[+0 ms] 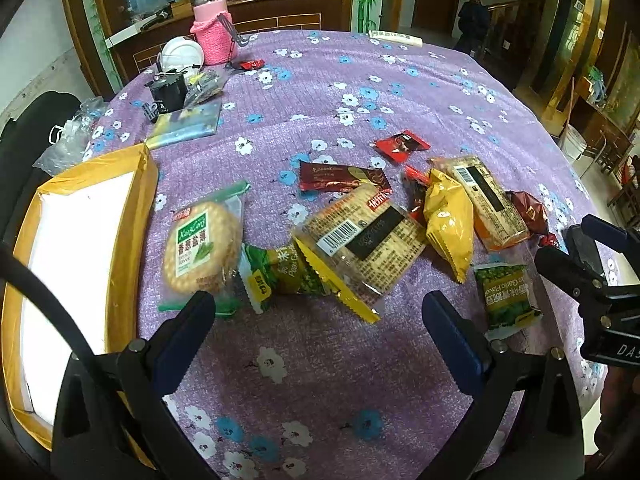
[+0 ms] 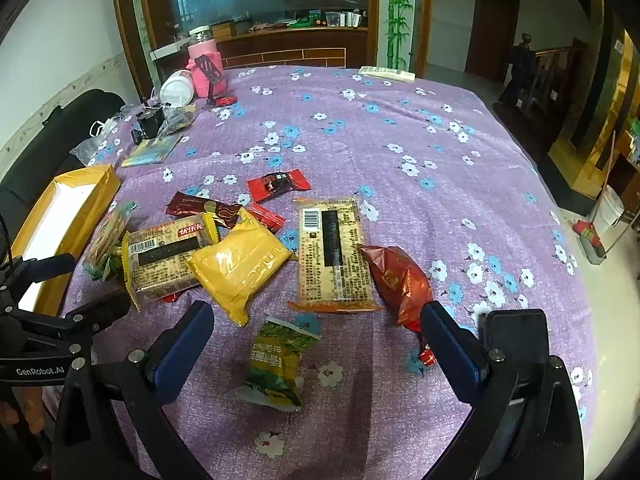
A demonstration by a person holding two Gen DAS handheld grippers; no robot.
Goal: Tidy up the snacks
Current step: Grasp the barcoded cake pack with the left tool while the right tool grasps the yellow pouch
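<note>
The left gripper [image 1: 316, 320] hangs over the purple flowered tablecloth [image 1: 320, 380] with its blue-padded jaws spread wide and nothing between them. Off to its left stands the yellow cardboard box [image 1: 132, 240], open, its white inside showing. Just ahead of the left finger lies the round scallion cracker pack [image 1: 202, 246]; ahead of the gap between the fingers a green pea cracker pouch [image 1: 280, 274] is partly tucked under a clear biscuit pack with a barcode [image 1: 360, 248]. Farther ahead sits a dark red chocolate bar wrapper [image 1: 340, 178]. To the right of the right finger lies a green garlic pea packet [image 1: 508, 296].

The right gripper [image 2: 316, 332] is likewise wide apart and empty. The green garlic pea packet [image 2: 278, 364] lies between its fingers, touching neither. Ahead of the left finger rests a yellow snack pouch [image 2: 240, 264]; straight ahead, a long biscuit pack [image 2: 334, 252]; just ahead of the right finger, close to its tip, a red-brown foil pouch [image 2: 400, 280]
</note>
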